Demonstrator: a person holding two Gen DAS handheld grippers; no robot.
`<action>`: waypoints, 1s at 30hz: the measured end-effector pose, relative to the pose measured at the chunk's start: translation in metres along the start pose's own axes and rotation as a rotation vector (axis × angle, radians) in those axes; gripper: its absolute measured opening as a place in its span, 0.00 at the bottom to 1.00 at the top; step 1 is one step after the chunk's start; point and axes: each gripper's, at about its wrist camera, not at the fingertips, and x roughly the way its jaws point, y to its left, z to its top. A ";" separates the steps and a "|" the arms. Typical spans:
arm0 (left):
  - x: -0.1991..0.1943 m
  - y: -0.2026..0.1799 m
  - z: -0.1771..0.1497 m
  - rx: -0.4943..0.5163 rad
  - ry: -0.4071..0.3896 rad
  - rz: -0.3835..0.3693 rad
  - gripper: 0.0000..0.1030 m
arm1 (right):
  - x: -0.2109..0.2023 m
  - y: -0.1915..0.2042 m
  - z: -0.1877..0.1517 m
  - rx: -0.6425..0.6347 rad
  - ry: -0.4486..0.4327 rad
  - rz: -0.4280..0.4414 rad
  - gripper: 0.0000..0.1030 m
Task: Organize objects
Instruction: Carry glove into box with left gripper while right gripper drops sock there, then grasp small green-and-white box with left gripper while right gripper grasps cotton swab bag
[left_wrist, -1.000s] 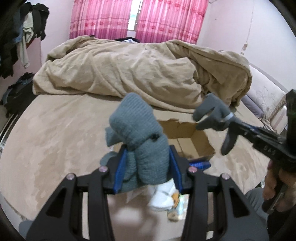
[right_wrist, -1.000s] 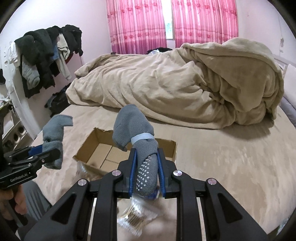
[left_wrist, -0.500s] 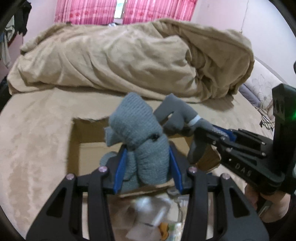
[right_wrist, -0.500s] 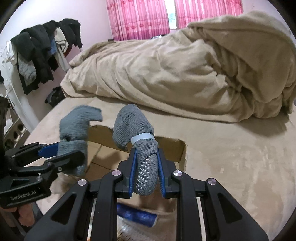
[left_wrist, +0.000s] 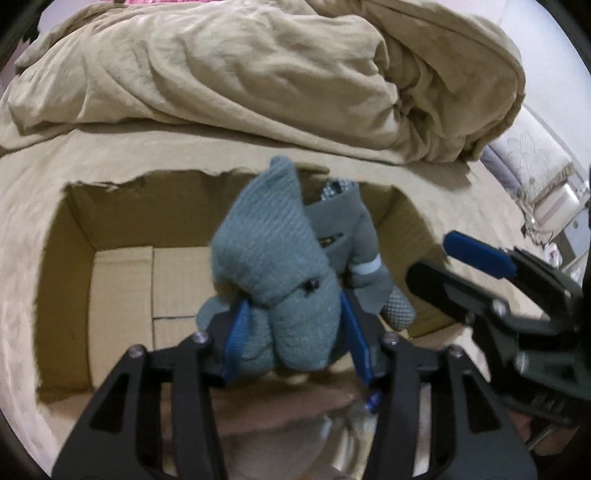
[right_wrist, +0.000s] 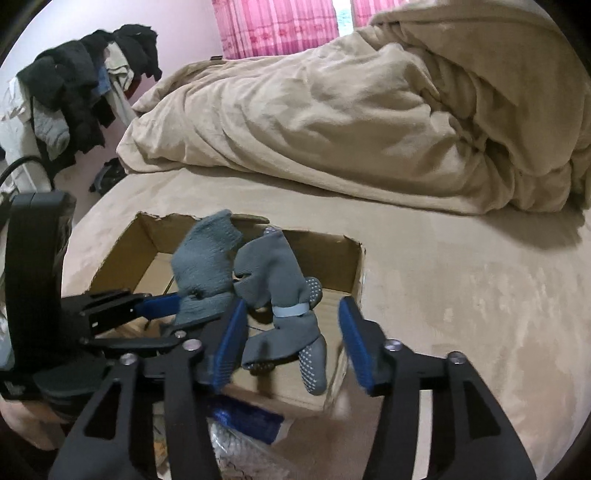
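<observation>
An open cardboard box (left_wrist: 77, 236) (right_wrist: 343, 269) sits on the bed. My left gripper (left_wrist: 293, 332) is shut on a blue-grey knit sock (left_wrist: 269, 258) and holds it over the box; the sock also shows in the right wrist view (right_wrist: 207, 266). My right gripper (right_wrist: 291, 339) is open over the box's near right corner. A darker grey sock with a light band and grip dots (right_wrist: 284, 314) sits loose between its jaws, dropping into the box. In the left wrist view this sock (left_wrist: 354, 251) is just right of the knit sock, and the right gripper (left_wrist: 458, 266) stands open beside it.
A rumpled beige duvet (right_wrist: 351, 110) fills the far half of the bed. Clear plastic packets and a blue item (right_wrist: 243, 417) lie in front of the box. Clothes hang on a rack (right_wrist: 85, 85) at far left. A pillow (left_wrist: 524, 155) lies at the right.
Both grippers have moved forward and down over the box. My right gripper has opened and let go of the darker grey sock. The left still holds the knit sock.
</observation>
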 end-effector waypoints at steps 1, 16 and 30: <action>-0.007 0.001 0.000 -0.007 -0.008 0.004 0.55 | -0.004 0.002 0.000 -0.011 -0.007 -0.012 0.65; -0.170 0.001 -0.061 -0.020 -0.151 0.063 0.70 | -0.106 0.024 -0.023 0.069 -0.046 -0.053 0.66; -0.201 0.009 -0.125 -0.066 -0.121 0.043 0.77 | -0.172 0.052 -0.062 0.107 -0.035 -0.041 0.66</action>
